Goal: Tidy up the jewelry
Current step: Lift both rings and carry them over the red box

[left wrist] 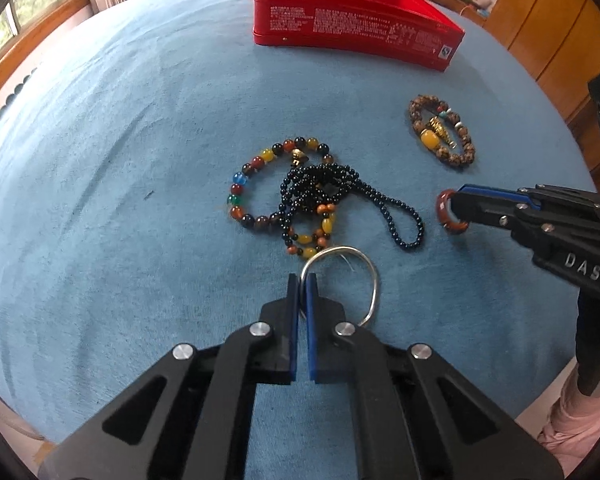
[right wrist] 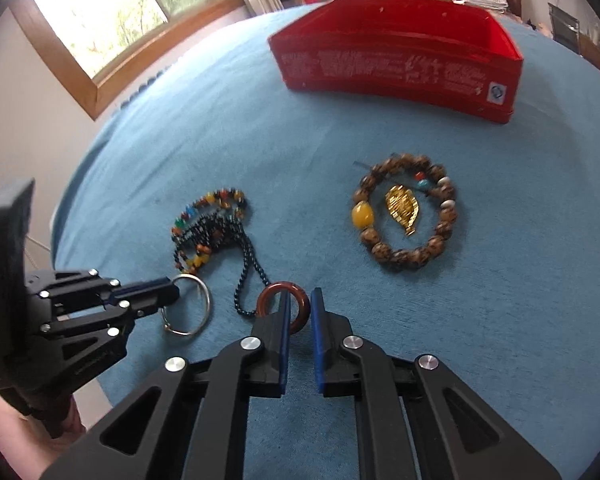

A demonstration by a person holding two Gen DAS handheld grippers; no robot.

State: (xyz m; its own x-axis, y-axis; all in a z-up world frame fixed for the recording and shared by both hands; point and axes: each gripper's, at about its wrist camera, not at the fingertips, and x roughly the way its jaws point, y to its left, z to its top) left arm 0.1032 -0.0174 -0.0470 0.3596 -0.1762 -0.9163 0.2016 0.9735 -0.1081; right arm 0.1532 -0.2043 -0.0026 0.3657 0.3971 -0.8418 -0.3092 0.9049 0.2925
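Blue cloth [left wrist: 100, 160] covers the surface in the left wrist view, with all the jewelry lying on it and the red tin [left wrist: 352, 28] beyond, so sorting looks barely begun (the tin's inside is hidden). The left gripper [left wrist: 302, 284] is clenched on the silver bangle [left wrist: 360, 268], just beside the tangled bead strands [left wrist: 300, 196].

From the right wrist view, the right gripper [right wrist: 299, 300] pinches the rim of the reddish-brown ring [right wrist: 268, 292]. A brown bead bracelet [right wrist: 406, 216] with a gold leaf charm [right wrist: 403, 210] lies untouched between it and the tin.
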